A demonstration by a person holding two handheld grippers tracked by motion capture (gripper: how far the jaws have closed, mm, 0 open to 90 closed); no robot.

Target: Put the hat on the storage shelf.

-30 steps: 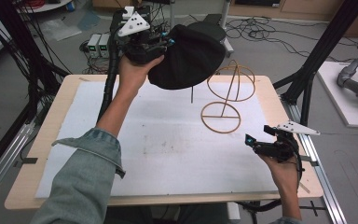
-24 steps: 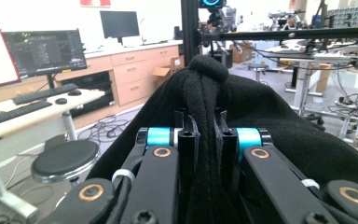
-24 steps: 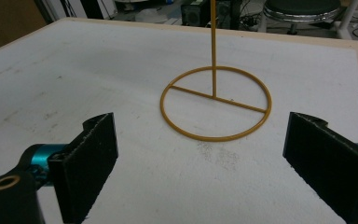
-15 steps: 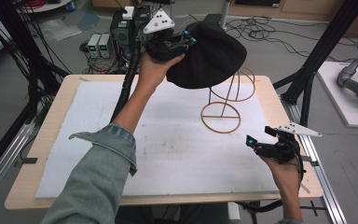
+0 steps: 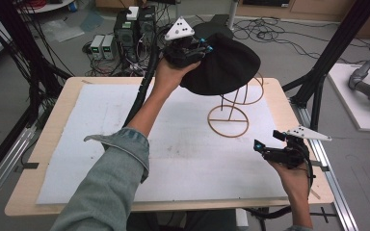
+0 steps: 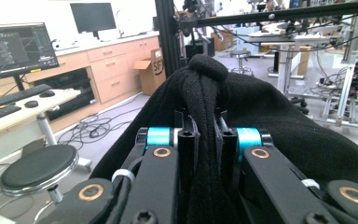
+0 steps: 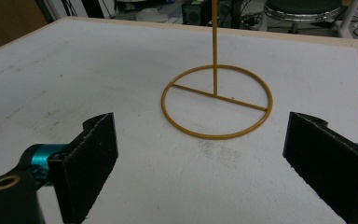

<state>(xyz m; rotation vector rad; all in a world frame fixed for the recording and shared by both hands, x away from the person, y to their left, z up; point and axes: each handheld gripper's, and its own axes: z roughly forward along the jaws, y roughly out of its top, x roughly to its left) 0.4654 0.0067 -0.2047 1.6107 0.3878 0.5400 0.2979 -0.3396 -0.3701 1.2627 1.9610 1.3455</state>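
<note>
Fingers of the left gripper (image 5: 196,49) pinch the black hat (image 5: 224,65) above the wire stand (image 5: 231,113), the right gripper (image 5: 265,150) waits open, and next seems lowering the hat onto its top ring.

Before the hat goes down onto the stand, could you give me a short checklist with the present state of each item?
1. Left gripper clamped on the hat: ok, a fold of the knit sits between its jaws.
2. Hat above the stand: ok in the high view, though how well it is centred cannot be told.
3. Stand upright on its ring base: ok.
4. Right gripper out of the way: ok, open and near the table's right edge, apart from the stand.
5. Hat opening facing down: cannot tell.
</note>
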